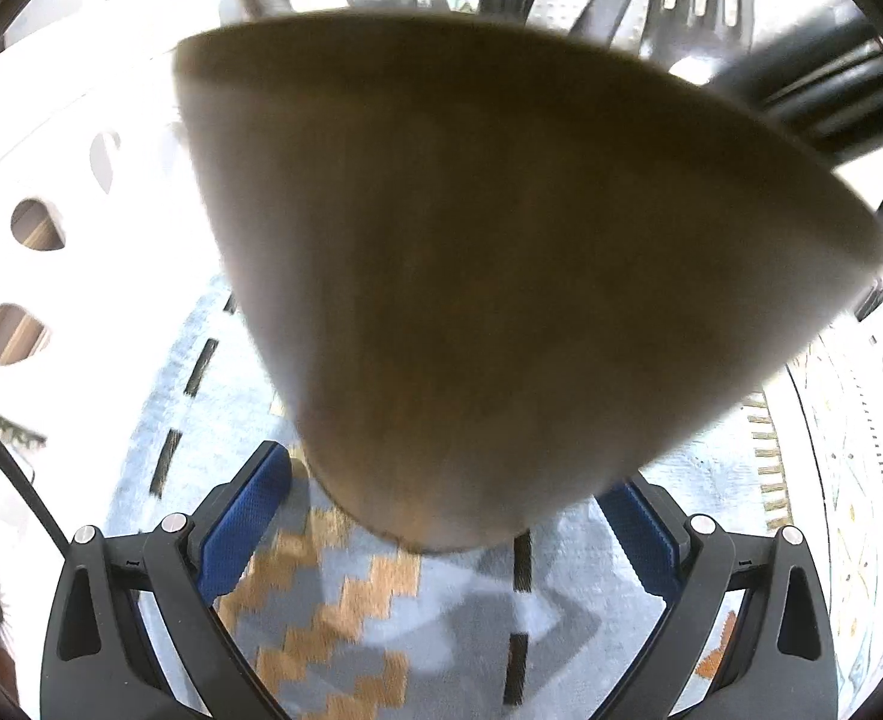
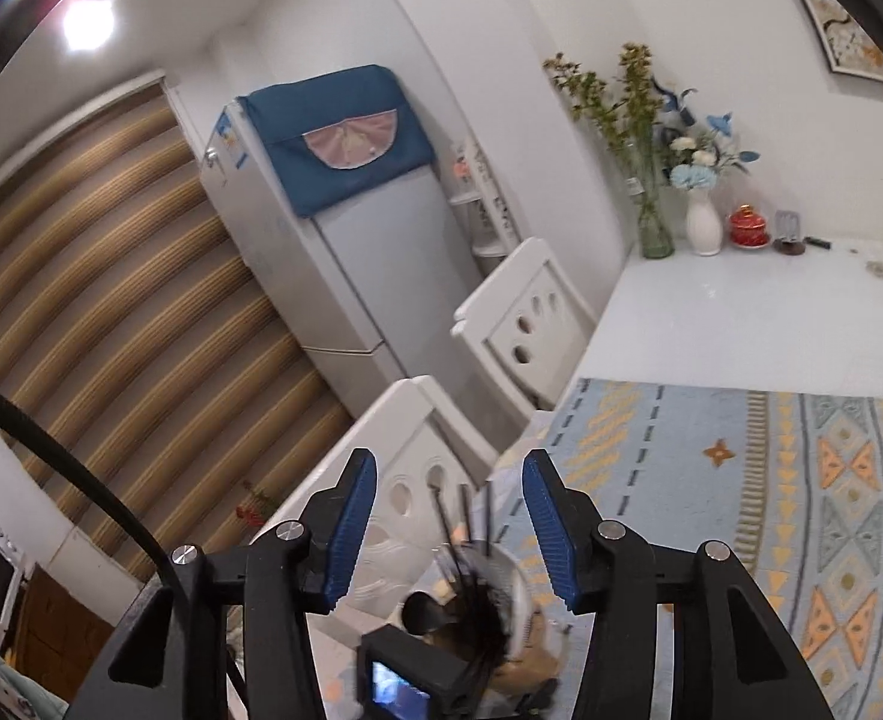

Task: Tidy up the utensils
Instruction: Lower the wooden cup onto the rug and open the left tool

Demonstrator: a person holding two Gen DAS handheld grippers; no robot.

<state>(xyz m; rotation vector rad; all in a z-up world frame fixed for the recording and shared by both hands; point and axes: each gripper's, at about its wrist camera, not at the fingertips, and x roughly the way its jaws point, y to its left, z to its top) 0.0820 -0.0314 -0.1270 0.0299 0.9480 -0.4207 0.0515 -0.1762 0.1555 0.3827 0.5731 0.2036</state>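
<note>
Wooden spatula (image 1: 501, 276) fills left tool (image 1: 441, 516), clamp unclear; right tool (image 2: 450, 531) apart, empty, above utensil holder (image 2: 501, 606).

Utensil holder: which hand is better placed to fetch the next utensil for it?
Right, probably: the right gripper is open and empty above the utensil holder. The left gripper has a brown wooden piece between its fingers.
</note>
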